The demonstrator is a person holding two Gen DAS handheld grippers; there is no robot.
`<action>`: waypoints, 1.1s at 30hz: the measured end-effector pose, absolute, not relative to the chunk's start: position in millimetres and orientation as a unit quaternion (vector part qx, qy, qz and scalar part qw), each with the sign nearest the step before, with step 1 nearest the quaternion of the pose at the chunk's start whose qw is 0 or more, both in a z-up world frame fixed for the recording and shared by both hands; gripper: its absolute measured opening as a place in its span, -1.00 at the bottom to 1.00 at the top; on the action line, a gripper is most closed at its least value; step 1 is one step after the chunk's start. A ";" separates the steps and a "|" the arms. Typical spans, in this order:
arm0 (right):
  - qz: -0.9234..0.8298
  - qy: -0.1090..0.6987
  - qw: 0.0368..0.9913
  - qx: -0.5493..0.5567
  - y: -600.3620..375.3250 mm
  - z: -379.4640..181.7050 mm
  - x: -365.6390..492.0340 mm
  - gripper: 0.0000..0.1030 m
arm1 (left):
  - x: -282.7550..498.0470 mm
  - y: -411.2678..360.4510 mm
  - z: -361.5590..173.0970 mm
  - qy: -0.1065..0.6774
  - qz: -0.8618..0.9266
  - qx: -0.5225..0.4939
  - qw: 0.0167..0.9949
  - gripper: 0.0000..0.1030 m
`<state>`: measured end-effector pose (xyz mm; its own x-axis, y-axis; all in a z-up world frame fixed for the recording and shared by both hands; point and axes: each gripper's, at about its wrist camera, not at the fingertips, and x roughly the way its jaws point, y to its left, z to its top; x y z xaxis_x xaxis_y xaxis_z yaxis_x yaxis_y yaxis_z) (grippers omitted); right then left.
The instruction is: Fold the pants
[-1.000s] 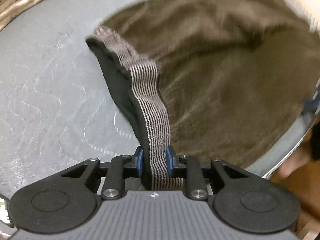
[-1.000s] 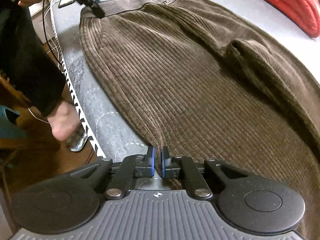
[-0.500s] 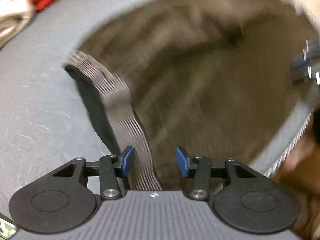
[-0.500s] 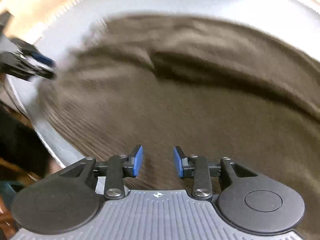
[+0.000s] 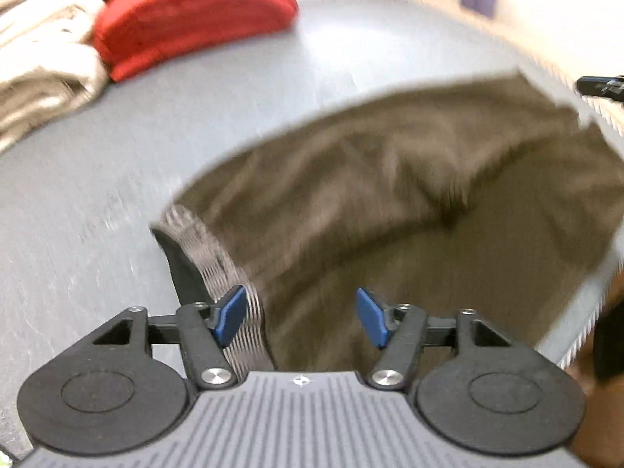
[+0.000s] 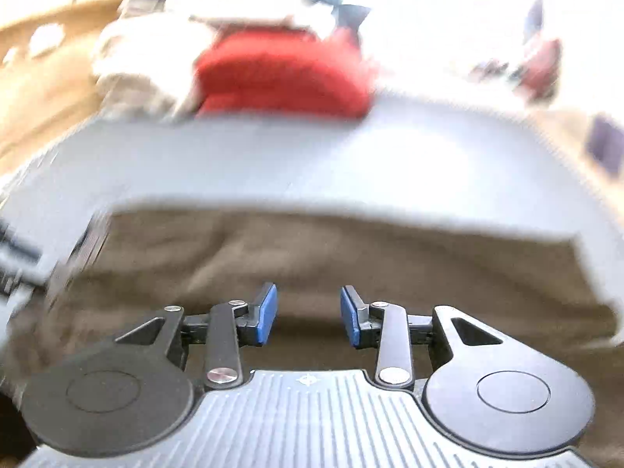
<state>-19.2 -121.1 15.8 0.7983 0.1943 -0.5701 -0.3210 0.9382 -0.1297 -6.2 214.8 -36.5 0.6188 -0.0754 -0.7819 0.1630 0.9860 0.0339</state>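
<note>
Brown corduroy pants (image 5: 409,202) lie folded flat on the grey table (image 5: 195,124). Their striped elastic waistband (image 5: 210,249) runs under the left fingertip of my left gripper (image 5: 298,314), whose jaws are opening and hold nothing, raised above the cloth. In the right wrist view the pants (image 6: 351,253) spread below my right gripper (image 6: 308,314); its jaws are opening too, with only air between the blue pads. The right gripper's tip (image 5: 600,85) shows at the far right edge of the left wrist view. Both views are blurred.
A folded red garment (image 5: 187,19) and a pile of cream clothes (image 5: 43,54) sit at the far side of the table; the same red garment (image 6: 280,74) appears in the right wrist view. The table's edge (image 5: 581,335) runs close along the pants on the right.
Both grippers have let go of the pants, opened and lifted away. The views have tilted up, so the far side of the table with the red and cream clothes now shows.
</note>
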 end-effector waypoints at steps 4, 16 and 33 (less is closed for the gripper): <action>0.085 0.223 0.969 -0.069 -145.2 70.0 -11.1 0.00 | 6.9 206.9 -18.7 0.376 -0.036 0.034 0.925 0.50; -0.003 0.262 0.960 -0.095 -163.1 32.8 37.2 -0.05 | 42.2 198.9 -16.3 0.402 -0.040 -0.023 0.914 -0.03; 0.030 0.266 0.963 -0.040 -154.6 38.2 63.7 -0.27 | 106.9 260.9 -17.6 0.483 0.054 -0.228 0.844 -0.77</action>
<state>63.7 -154.6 38.2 0.8569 0.0366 -0.5142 -0.0789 0.9950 -0.0606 106.9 260.9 -17.6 0.5281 -0.1291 -0.8393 -0.3115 0.8900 -0.3329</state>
